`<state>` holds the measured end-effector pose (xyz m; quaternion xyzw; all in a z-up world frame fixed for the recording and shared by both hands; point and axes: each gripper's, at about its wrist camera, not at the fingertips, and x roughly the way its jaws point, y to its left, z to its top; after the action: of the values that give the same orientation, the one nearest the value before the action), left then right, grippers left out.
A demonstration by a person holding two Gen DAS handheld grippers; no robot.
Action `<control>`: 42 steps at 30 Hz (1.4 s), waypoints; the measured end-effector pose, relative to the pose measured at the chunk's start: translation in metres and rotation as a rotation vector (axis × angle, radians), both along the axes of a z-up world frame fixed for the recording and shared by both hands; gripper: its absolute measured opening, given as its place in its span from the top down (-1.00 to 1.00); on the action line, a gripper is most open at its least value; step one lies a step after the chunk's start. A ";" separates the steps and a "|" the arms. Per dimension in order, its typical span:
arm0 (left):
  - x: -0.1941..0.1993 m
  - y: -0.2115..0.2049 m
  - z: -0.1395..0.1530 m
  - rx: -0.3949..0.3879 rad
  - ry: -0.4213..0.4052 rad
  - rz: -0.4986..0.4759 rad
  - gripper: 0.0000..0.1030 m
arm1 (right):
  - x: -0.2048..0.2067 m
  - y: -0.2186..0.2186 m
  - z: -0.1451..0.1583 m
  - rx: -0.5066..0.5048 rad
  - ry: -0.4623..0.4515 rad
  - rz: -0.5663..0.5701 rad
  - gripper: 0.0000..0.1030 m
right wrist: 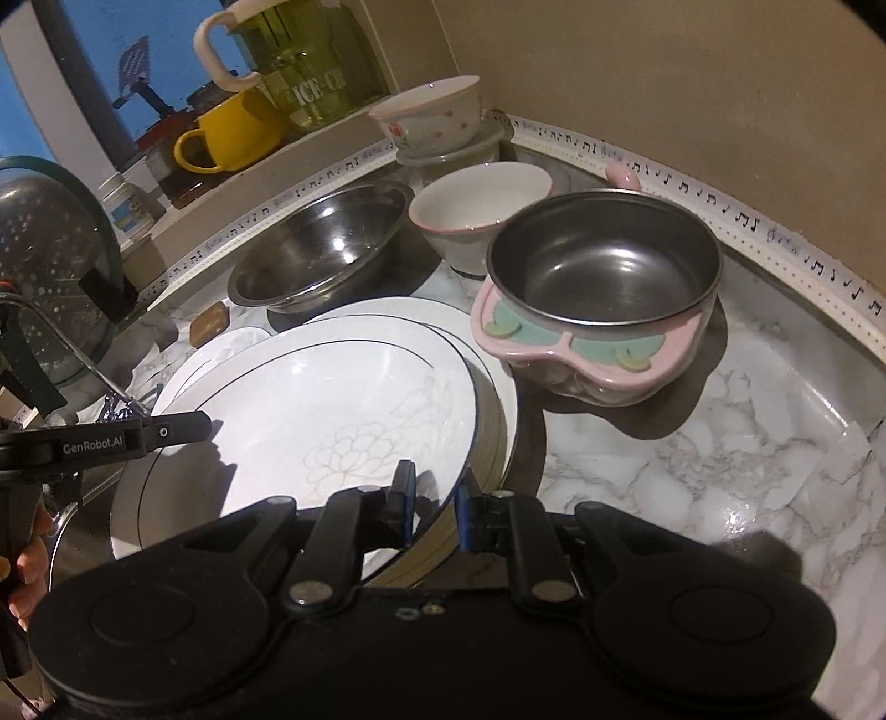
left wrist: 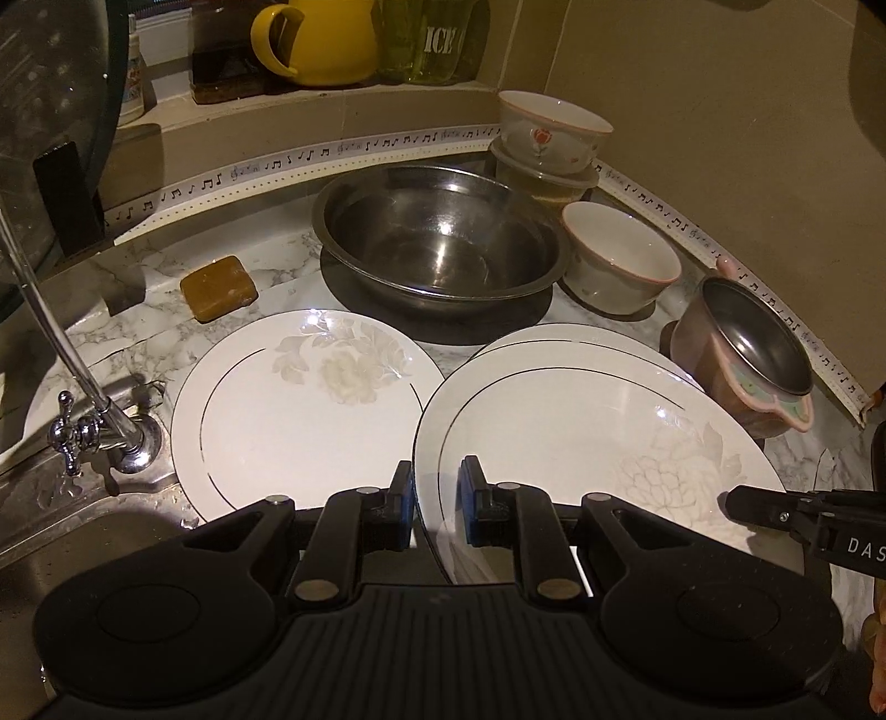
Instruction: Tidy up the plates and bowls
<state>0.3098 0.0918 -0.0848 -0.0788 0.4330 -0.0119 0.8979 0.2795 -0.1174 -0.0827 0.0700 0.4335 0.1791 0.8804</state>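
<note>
partly sorted: top deep plate [left wrist: 581, 443] pinched at both rims by left tool [left wrist: 437, 501] and right tool [right wrist: 434, 501] over a second plate [right wrist: 498, 399] on the worktop [right wrist: 720, 443]; third plate [left wrist: 293, 410], bowls unstacked.

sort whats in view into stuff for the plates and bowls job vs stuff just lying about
For the job:
top plate, held at its rim by left gripper and right gripper
plate below it
single plate
steel bowl
white bowl
flower bowl
pink bowl

Lying about:
soap
tap
yellow jug
ice jar
colander
</note>
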 end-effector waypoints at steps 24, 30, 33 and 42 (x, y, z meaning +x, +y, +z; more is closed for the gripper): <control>0.021 0.003 -0.011 -0.006 0.004 -0.035 0.67 | 0.011 -0.011 -0.009 0.091 0.055 -0.030 0.74; 0.022 0.000 -0.014 0.000 0.007 -0.058 0.67 | 0.014 -0.019 -0.010 0.135 0.065 -0.050 0.79; 0.023 0.002 -0.015 -0.007 0.012 -0.066 0.66 | 0.014 -0.019 -0.008 0.138 0.063 -0.056 0.79; 0.026 -0.005 -0.011 0.049 -0.022 -0.104 0.66 | 0.013 -0.029 -0.006 0.190 0.086 -0.084 0.80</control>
<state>0.3357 0.0871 -0.0959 -0.0339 0.4269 -0.0488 0.9023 0.2929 -0.1465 -0.0887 0.1789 0.4487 0.1790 0.8571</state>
